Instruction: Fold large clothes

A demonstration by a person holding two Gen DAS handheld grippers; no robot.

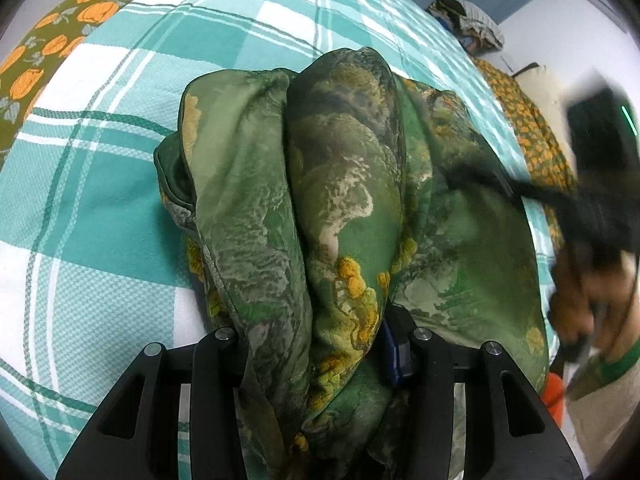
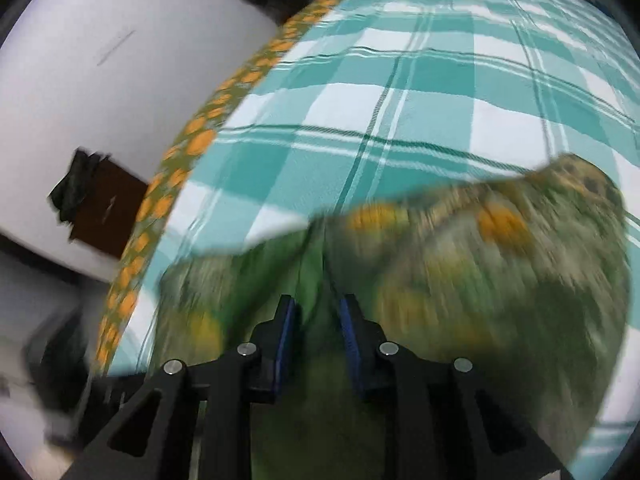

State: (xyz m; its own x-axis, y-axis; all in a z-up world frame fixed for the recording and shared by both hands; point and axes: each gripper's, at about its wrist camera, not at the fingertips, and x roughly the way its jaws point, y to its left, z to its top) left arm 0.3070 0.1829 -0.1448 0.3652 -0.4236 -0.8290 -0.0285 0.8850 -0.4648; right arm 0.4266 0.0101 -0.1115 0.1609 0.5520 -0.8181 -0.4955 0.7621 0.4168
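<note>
**Green printed garment bunched on the checked bed, both grippers in its folds**

Lay heaped in the centre of the left wrist view: a large green garment of thin printed fabric with grey-brown mottling and orange-yellow patches (image 1: 344, 184), gathered into two thick rolled ridges running from the lower middle up toward the upper middle of the frame. Rested on a teal-and-white checked bedspread (image 1: 120, 184) that filled the left and top of that view. Spread again across the lower half of the right wrist view (image 2: 500, 280), badly blurred there, with its upper edge standing as a ragged line against the checks (image 2: 400, 80).

Was clamped around a thick bundle of that cloth at the bottom centre of its own view: the black left gripper (image 1: 320, 340), fingers held apart only by the fabric packed between them, one blue pad just showing at the right of the bundle. Sat narrowly parted at the bottom centre of its view: the black right gripper with blue pads (image 2: 316, 320), a fold of green cloth running up between the pads; could not tell whether the pads actually pinched it. Appeared also as a dark blurred shape at the right edge of the left wrist view (image 1: 600, 184), over the garment's right side.

Bordered the bedspread along its far edge: an olive sheet with orange flower print (image 1: 60, 40), (image 2: 192, 148). Stood beyond it in the right wrist view: a white wall (image 2: 120, 60).
</note>
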